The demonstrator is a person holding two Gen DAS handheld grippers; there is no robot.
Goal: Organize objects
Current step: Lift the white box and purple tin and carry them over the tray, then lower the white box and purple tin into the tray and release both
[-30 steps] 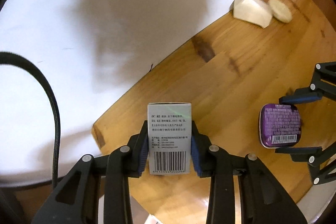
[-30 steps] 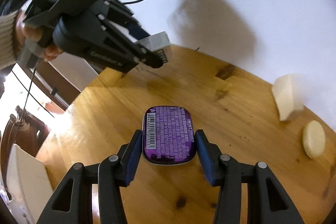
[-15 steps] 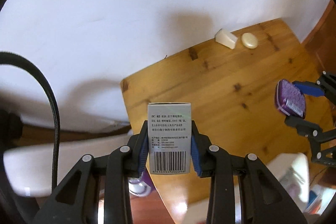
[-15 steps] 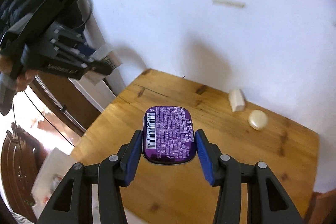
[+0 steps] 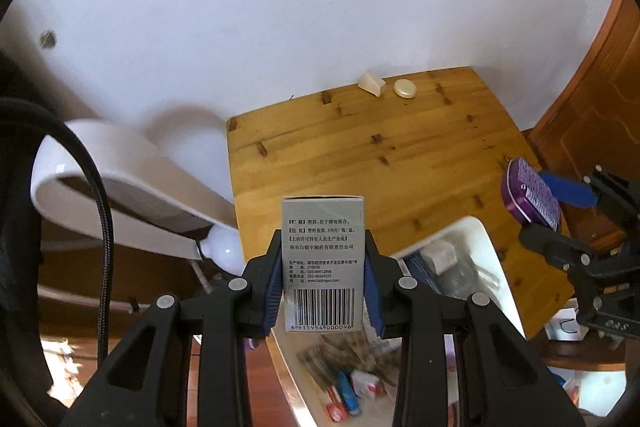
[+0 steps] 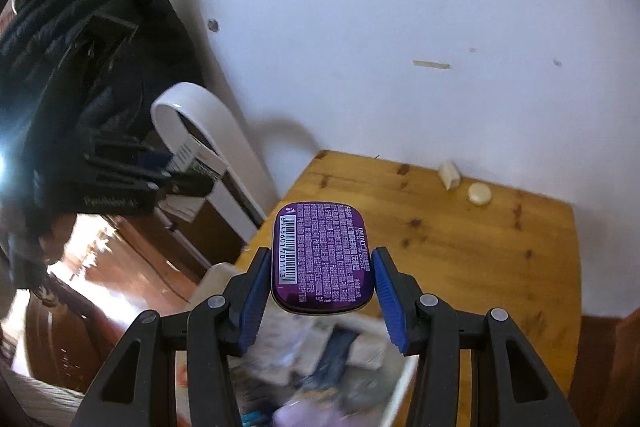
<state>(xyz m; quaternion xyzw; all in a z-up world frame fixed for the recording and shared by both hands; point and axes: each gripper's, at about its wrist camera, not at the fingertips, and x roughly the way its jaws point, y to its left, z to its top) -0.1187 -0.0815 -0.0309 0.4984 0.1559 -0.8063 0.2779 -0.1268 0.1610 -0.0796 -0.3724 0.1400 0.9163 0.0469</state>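
My left gripper [image 5: 323, 287] is shut on a grey medicine box [image 5: 322, 251] with a barcode, held upright high above the wooden table [image 5: 360, 163]. My right gripper [image 6: 322, 283] is shut on a purple mint tin [image 6: 322, 257], also raised above the table; the tin [image 5: 530, 197] and that gripper [image 5: 556, 211] show at the right edge of the left wrist view. Below both sits a white bin [image 5: 486, 247] holding several small packets. In the right wrist view the bin [image 6: 402, 375] is blurred under the tin, and the medicine box [image 6: 200, 163] shows at the left.
A cream wedge [image 5: 371, 83] and a round cream piece [image 5: 405, 88] lie at the table's far edge by the white wall. A white curved chair back [image 5: 104, 155] stands left of the table. A dark jacket [image 6: 80, 67] hangs at left. A wooden door [image 5: 596, 95] is on the right.
Both grippers have risen and pulled back from the table, each keeping its object. The table now looks smaller and the white bin has come into view below.
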